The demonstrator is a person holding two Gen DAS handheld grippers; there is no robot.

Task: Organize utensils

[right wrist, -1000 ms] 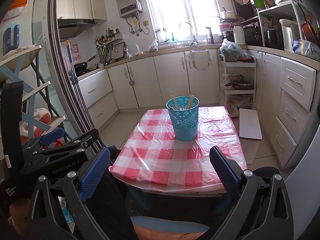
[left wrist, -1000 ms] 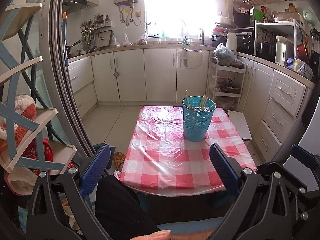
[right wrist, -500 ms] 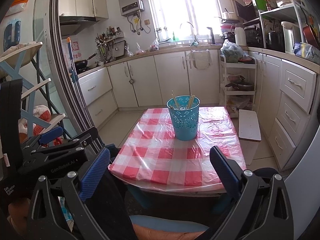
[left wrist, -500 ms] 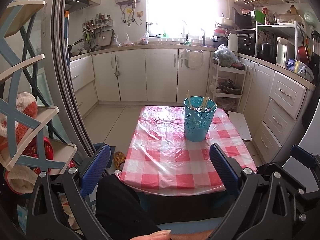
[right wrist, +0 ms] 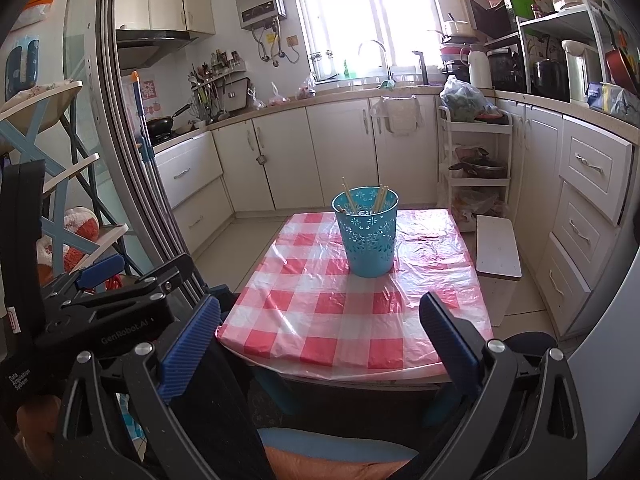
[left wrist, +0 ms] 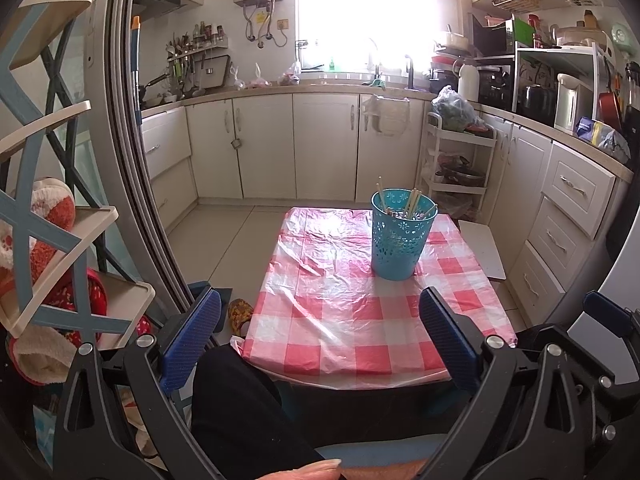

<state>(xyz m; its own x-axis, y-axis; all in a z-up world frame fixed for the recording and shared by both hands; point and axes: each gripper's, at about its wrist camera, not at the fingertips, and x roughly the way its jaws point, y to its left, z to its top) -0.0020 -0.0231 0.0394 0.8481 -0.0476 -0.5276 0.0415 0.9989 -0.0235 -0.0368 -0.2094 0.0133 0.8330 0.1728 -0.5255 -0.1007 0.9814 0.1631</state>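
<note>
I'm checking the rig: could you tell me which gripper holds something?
Neither: the left gripper and right gripper both gape empty, short of the blue basket of chopsticks.

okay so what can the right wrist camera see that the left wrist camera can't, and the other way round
Only the right wrist view shows the left tongs from the side, off to its left, plus a black pan on the stove. Only the left wrist view shows a patterned slipper on the floor beside the table and a green clock up on the right. Both show the blue basket standing on the pink checked tablecloth with chopsticks poking out, nothing else on the cloth, and each camera's own tongs wide open and empty, short of the table.
</note>
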